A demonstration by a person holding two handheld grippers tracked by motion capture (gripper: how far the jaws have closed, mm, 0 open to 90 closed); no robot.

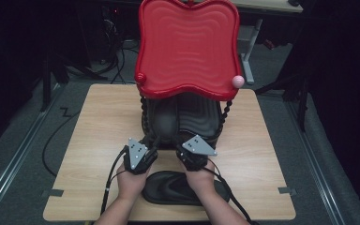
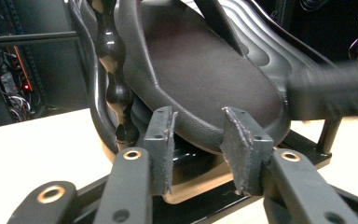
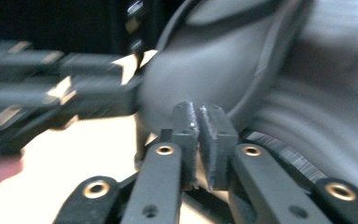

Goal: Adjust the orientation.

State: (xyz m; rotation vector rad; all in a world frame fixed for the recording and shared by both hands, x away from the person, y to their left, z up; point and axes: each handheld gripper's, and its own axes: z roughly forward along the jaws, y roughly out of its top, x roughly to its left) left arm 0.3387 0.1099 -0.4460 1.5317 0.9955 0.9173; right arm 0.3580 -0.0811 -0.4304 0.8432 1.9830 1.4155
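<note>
A two-level rack stands on the wooden table (image 1: 98, 140): a red wavy tray (image 1: 187, 47) on top, a black ridged tray (image 1: 201, 119) below. On the black tray's left side lies a black sandal (image 1: 165, 117) (image 2: 205, 74) (image 3: 205, 74). A second black sandal (image 1: 178, 187) lies on the table between the person's hands. My left gripper (image 1: 154, 142) (image 2: 198, 149) is at the rack's front, jaws apart, and the sandal's heel edge shows in the gap with the pads clear of it. My right gripper (image 1: 186, 142) (image 3: 198, 140) is beside it, pads nearly touching, nothing between them.
Black beaded posts (image 1: 225, 115) (image 2: 112, 79) carry the red tray, which has a pink ball (image 1: 237, 81) at its right corner. The red tray overhangs the lower level. Bare tabletop lies left and right of the rack. The floor beyond is dark, with cables and stands.
</note>
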